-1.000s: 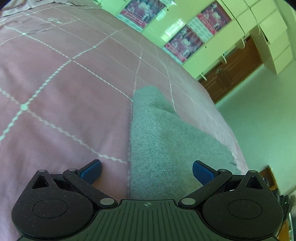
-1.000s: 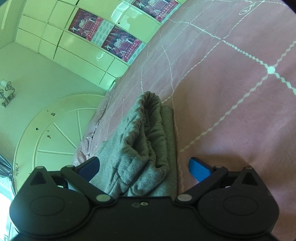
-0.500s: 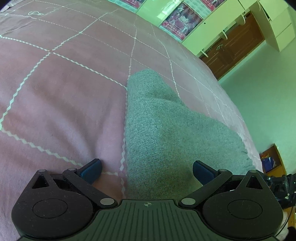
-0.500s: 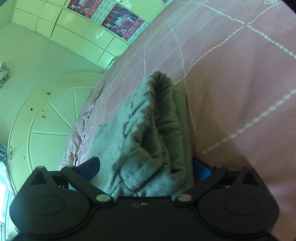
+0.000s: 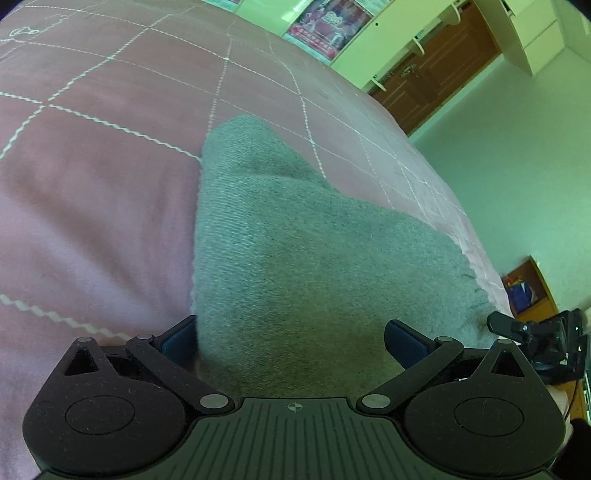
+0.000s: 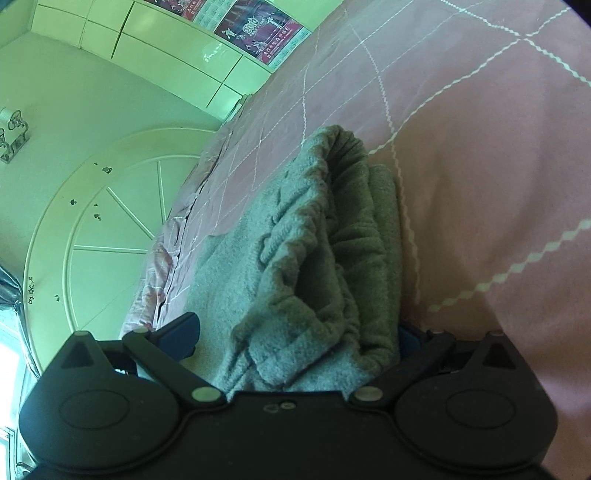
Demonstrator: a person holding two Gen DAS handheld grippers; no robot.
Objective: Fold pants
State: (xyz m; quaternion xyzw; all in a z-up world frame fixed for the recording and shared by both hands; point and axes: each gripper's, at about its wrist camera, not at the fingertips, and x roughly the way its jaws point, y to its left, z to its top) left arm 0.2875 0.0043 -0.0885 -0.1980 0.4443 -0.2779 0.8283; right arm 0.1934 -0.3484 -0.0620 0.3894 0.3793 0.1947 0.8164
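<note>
The grey pants [image 5: 295, 251] lie folded on the pink checked bedspread [image 5: 92, 184]. My left gripper [image 5: 291, 341] is open with its blue pads on either side of the smooth folded end, low against the cloth. In the right wrist view the pants [image 6: 314, 258] show their gathered waistband and stacked layers. My right gripper [image 6: 297, 334] is open around that end; its right pad is partly hidden behind the cloth. The right gripper also shows at the edge of the left wrist view [image 5: 535, 339].
The bedspread [image 6: 480, 166] stretches far around the pants. Pale cupboards with posters [image 5: 325, 22] and a brown wooden door [image 5: 436, 74] stand beyond the bed. A white round headboard [image 6: 99, 240] stands at the bed's end. A small shelf [image 5: 524, 288] stands on the floor.
Both grippers have moved forward and down onto the pants. The folded ends now sit between the open jaws on each side. The jaws have stayed open.
</note>
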